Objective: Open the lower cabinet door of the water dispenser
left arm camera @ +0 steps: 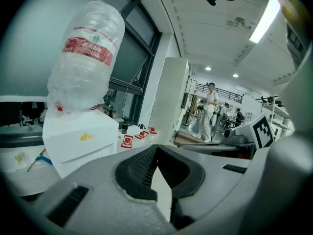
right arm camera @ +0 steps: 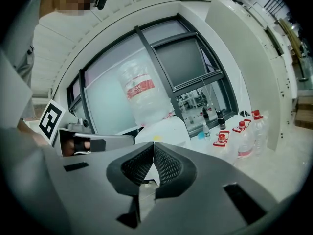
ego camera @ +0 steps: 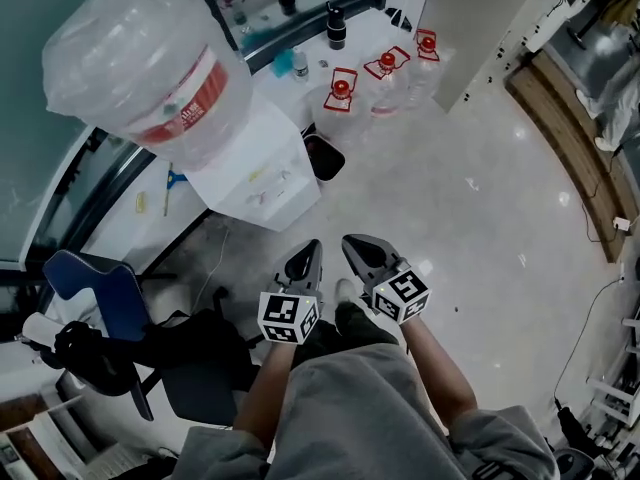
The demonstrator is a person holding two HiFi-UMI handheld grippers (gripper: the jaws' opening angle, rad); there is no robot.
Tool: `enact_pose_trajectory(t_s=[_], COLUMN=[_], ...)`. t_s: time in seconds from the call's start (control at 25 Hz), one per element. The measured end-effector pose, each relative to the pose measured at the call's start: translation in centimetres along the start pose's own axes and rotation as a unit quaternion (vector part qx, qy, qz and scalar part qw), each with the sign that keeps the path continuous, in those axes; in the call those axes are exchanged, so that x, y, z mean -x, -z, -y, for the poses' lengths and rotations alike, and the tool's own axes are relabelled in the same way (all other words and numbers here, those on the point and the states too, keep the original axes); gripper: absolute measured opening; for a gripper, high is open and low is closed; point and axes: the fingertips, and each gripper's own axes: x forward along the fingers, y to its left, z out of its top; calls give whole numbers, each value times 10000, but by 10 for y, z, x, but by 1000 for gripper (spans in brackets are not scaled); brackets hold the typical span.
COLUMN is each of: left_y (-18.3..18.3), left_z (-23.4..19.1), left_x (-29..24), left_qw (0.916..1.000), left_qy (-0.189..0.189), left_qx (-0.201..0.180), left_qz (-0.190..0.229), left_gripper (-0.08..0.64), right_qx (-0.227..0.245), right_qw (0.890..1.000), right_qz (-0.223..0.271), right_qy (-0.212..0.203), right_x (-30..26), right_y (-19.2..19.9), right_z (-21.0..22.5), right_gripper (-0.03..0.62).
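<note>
White water dispenser [ego camera: 262, 173] stands against the window wall, with a clear inverted bottle [ego camera: 150, 63] seated on top. The left gripper [ego camera: 312, 253] and the right gripper [ego camera: 355, 248] are side by side in front of the dispenser, well apart from its front face. Both have their jaws pressed together and are empty. Red-capped bottles [ego camera: 385, 78] stand on the floor just beyond the dispenser.

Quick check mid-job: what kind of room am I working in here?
Probably an open workshop or lab hall, not a home. A water dispenser stands by a big window, spare water jugs sit on the shiny floor, and people stand further back.
</note>
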Motion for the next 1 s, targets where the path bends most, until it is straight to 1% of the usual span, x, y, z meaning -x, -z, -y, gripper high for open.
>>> enact_pose_trajectory(t_s=[0.16,0.36,0.48,0.56,0.68,0.84,1.0], left_y=[7,20,28,34,45,60,76], left_z=[-12,-32,-49,-63,-80,-95,-112], left_x=[-14,-37,-48,-59,-77,-97,-115], left_qw=[9999,9995,9993,9992,9991,9972,9945], left_qy=[-70,-115,-255,-259,-91,345,688], left_qx=[48,4,-14,-28,-80,-169,-222], left_qz=[-110,-278,-266,-288,-416,-644,-759], left_gripper=[11,11,11,11,11,11,11], right_qx=[-58,-41,-99,-125,-178,-214,-181], right_qw=[10000,9999,9998,9996,9989,9973,9953], right_qz=[-73,-138,-140,-101,-26,-22,-49], right_qy=[17,43,119,226,422,708,948], right_x=[-14,-37,-48,-59,-75,-95,-116], right_y=[6,14,24,31,41,56,72], right_z=[17,38,51,60,71,82,94], right_gripper=[12,12,12,12,12,12,12])
